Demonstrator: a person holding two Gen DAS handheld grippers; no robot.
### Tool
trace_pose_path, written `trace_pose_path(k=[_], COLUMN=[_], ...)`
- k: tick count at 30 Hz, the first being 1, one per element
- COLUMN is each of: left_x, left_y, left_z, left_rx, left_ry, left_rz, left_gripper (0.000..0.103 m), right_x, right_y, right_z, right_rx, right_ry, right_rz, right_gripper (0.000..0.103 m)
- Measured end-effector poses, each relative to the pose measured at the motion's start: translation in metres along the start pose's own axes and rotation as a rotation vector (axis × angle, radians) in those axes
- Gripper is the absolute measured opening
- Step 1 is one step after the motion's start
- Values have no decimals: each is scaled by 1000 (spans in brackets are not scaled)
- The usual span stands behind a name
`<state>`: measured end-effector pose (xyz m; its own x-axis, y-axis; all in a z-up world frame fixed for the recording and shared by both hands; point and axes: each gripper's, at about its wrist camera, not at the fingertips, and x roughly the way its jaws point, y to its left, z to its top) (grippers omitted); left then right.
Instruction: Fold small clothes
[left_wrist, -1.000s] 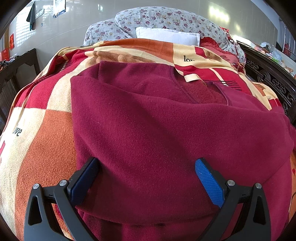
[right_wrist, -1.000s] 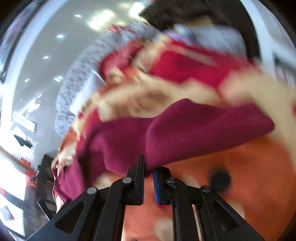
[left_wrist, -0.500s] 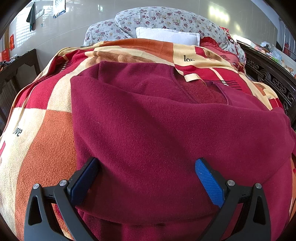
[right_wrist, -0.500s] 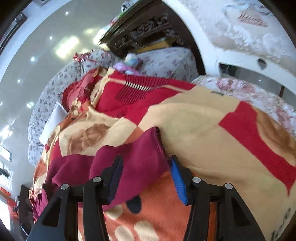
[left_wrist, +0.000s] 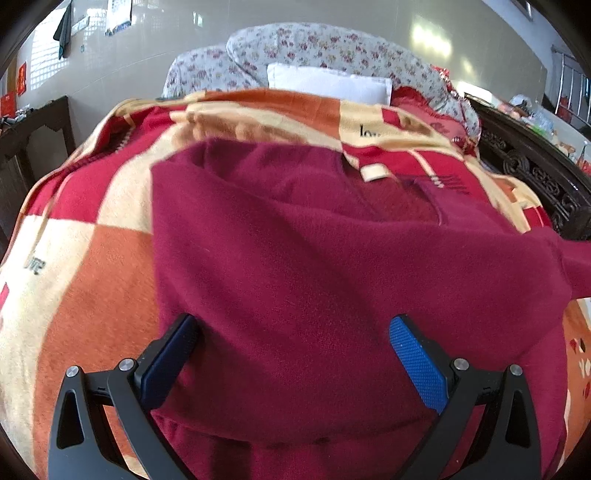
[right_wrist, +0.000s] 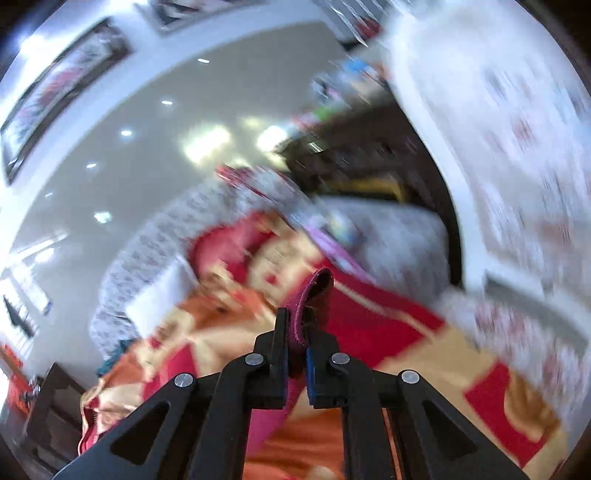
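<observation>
- On the far left of the left wrist view, dark wooden furniture (left_wrist: 44, 125) is standing against the tiled wall.
- The patchwork blanket (left_wrist: 96, 266), in orange, cream and red squares, is covering the bed and showing bare to the left of the garment.
- The left gripper (left_wrist: 295, 354) is hovering low over the near edge of the maroon sweater (left_wrist: 314, 258), its fingers (left_wrist: 417, 362) spread wide with nothing between them; the blue pads are sitting either side of the fabric without pinching it.
- The maroon sweater is lying spread across the middle of the blanket, its far edge near a small cream tag (left_wrist: 373, 171).
- Behind it, a white pillow (left_wrist: 328, 83) is leaning against floral bedding (left_wrist: 332, 48) at the head of the bed.
- At the right edge, one part of the sweater is stretching out of frame, beside the carved dark bed frame (left_wrist: 532, 173).
- In the right wrist view, which is badly blurred, the right gripper (right_wrist: 295, 343) is pinching a fold of the maroon sweater (right_wrist: 314, 295), fingers nearly together on the cloth, which is standing up above the fingertips.
- Beneath it the patchwork blanket (right_wrist: 424, 343) is smearing into red and tan patches.
</observation>
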<state>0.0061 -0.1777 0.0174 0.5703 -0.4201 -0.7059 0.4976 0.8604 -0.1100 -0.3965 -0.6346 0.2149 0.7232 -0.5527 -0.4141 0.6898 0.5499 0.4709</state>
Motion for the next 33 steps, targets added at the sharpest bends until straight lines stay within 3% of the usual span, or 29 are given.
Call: trace_pose_path(k=[3,7,13,17,23,26,28,29,32,33], left_x=[-15,-34,-49,-52,-46,-44,-44,-43,-43,-44], left_y=[2,14,56,80,101,107,108,107,100,96], left_z=[4,11,23,28,29,27,26,26,25,25], left_rx=[30,29,-101,-173,-265,-300,-313,-313,-297,-286], left_ry=[-49,-102,-123,-137,-111,-106,-106,-107,-107,-106], left_rz=[23,35,7,4,-75,-112,-133,-137,-161,-175], left_gripper=[103,103,103,103,103,103,103,103,103,103], right_x=[-21,-30,0,51,125,156,167,171,150,139], right_y=[67,154,286,352,388,395,388,379,352,343], right_z=[23,20,-58,-152,-285,-347,-364,-363,-335,-325], right_rx=[-98,-205,-376,-454,-454,-464,-409,-357,-335,-336], right_ry=[-27,11,212,404,637,742,848,888,805,776], right_rz=[105,256,491,597,627,608,605,613,652,657], right_gripper=[8,8,8,8,8,14,31,33,48,58])
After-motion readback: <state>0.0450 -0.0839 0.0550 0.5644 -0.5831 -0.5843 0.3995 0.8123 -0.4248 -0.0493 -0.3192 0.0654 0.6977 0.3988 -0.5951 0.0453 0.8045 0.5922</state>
